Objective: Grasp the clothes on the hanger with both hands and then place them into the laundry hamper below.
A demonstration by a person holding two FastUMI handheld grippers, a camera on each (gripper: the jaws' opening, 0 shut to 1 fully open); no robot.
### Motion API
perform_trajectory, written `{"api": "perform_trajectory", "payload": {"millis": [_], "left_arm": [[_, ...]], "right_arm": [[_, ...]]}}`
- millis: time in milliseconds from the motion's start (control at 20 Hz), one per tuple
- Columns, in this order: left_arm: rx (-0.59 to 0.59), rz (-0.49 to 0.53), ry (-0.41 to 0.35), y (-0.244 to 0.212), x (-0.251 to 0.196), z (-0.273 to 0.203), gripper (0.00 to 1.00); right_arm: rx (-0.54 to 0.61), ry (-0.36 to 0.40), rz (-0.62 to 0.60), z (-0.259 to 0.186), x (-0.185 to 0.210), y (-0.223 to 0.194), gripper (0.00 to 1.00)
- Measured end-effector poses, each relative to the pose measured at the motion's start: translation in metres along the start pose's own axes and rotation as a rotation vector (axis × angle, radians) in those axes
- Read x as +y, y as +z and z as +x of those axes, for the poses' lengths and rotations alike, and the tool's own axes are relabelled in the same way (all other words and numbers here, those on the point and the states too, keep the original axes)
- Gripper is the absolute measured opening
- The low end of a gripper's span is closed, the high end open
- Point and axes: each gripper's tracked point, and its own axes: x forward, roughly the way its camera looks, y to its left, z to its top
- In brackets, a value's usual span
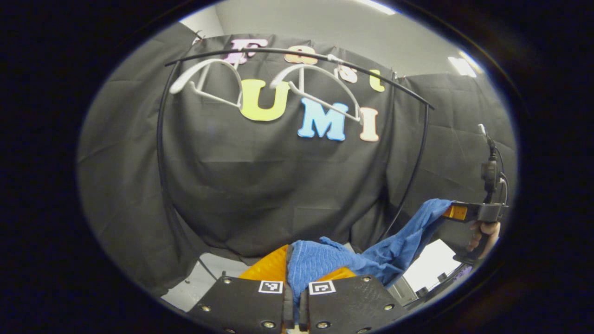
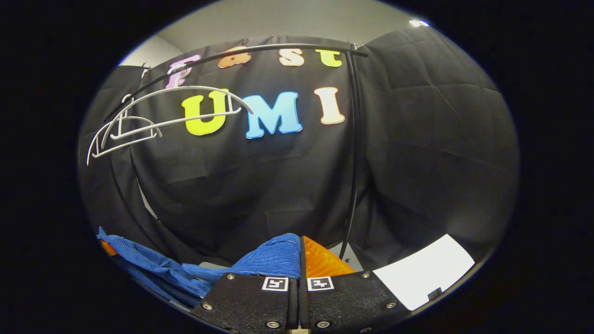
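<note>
A blue ribbed garment (image 1: pixel 320 262) is off the hangers and hangs stretched between both grippers. In the left gripper view my left gripper (image 1: pixel 301 271) is shut on one end of it, at the bottom centre. The cloth runs right and up to my right gripper (image 1: pixel 457 212), held by a hand (image 1: pixel 482 234). In the right gripper view my right gripper (image 2: pixel 300 259) is shut on the blue garment (image 2: pixel 274 257), which trails down-left to the left gripper (image 2: pixel 107 248). Two bare white hangers (image 1: pixel 320 88) hang on the black rail (image 1: pixel 297 52) above.
The rail's black posts (image 1: pixel 160 153) curve down on both sides in front of the black cloth wall. The white hangers (image 2: pixel 185 104) sit upper left in the right gripper view, the post (image 2: pixel 355 153) just right of centre. A white panel (image 2: pixel 427 273) lies low on the right.
</note>
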Motion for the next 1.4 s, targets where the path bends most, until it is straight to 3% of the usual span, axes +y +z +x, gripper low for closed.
{"api": "perform_trajectory", "payload": {"millis": [900, 1150, 1400], "left_arm": [[0.318, 0.013, -0.055, -0.137, -0.019, 0.054, 0.06], [0.391, -0.038, -0.052, -0.203, -0.011, 0.077, 0.06], [0.448, -0.074, -0.036, -0.242, -0.006, 0.083, 0.06]], "right_arm": [[0.498, -0.025, -0.02, 0.028, 0.011, -0.222, 0.01], [0.556, -0.03, -0.043, 0.027, 0.019, -0.266, 0.01], [0.593, -0.027, -0.096, 0.032, 0.022, -0.293, 0.01]]}}
